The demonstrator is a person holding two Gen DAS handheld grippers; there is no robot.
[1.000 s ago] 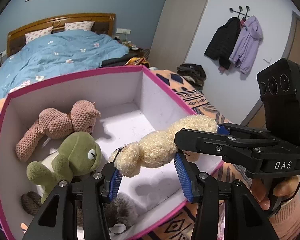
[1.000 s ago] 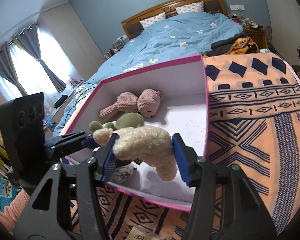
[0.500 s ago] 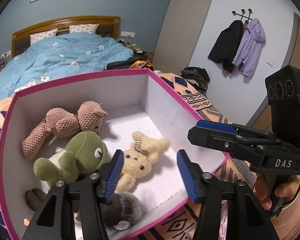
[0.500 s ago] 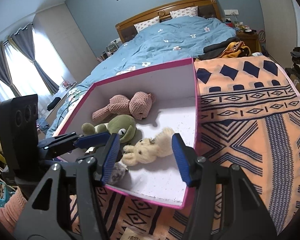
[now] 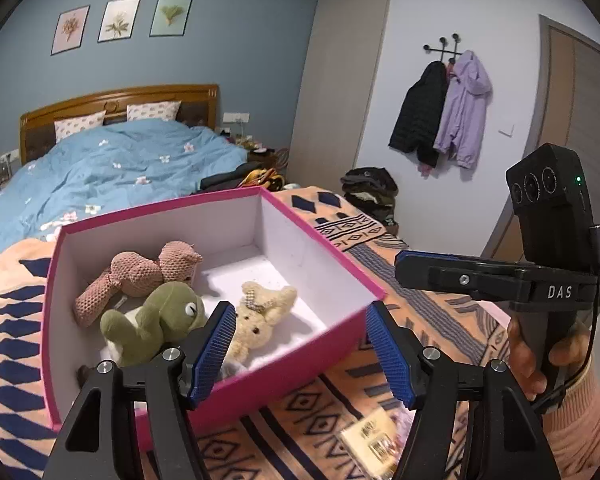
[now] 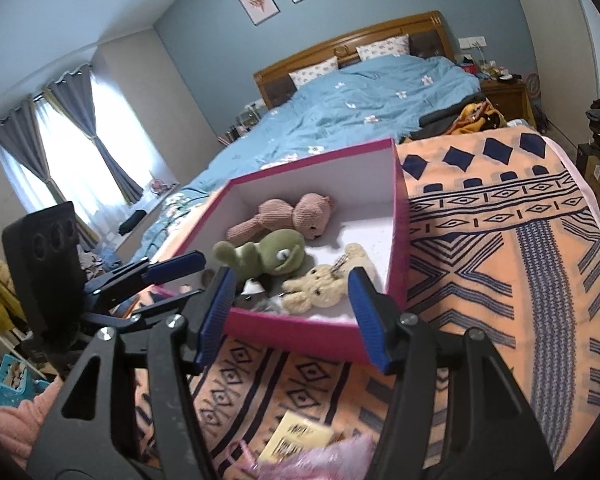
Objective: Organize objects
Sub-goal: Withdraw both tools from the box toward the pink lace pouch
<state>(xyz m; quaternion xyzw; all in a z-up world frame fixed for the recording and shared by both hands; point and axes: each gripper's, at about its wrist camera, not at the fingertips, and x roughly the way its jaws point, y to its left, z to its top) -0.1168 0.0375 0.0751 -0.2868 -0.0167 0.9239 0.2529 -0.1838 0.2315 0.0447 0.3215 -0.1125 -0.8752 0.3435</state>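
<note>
Right now we've got both grippers hanging above the patterned blanket (image 6: 500, 264), just in front of the pink box (image 5: 324, 344). The left gripper (image 5: 300, 354) has its fingers spread wide with nothing between them, and same deal for the right gripper (image 6: 292, 316), wide apart and empty.

Inside the box we can count the cream bunny (image 5: 260, 320) lying on the white floor near the front wall, the green frog (image 5: 152, 320) right beside it and touching it, and the pink bear (image 5: 140, 276) behind the frog toward the back. There's also something grey and furry (image 6: 260, 304) tucked at the front edge, mostly hidden, so we can't say what it is.

What's left, as far as we can judge: a yellow packet (image 6: 296, 436) and something pink and fluffy (image 6: 332, 460) lying on the blanket below the right gripper, both blurry.

Stuff that could bite us from here:
- The packet looks flat, so the fingers could pinch blanket along with it and drag the fabric.
- Tugging the blanket could shift the box, since it sits on it.
- The box is getting crowded near the front, so dropping the next thing there might leave it perched on the rim.
- Both grippers are close together, so reaching for the same spot risks a bump.
</note>
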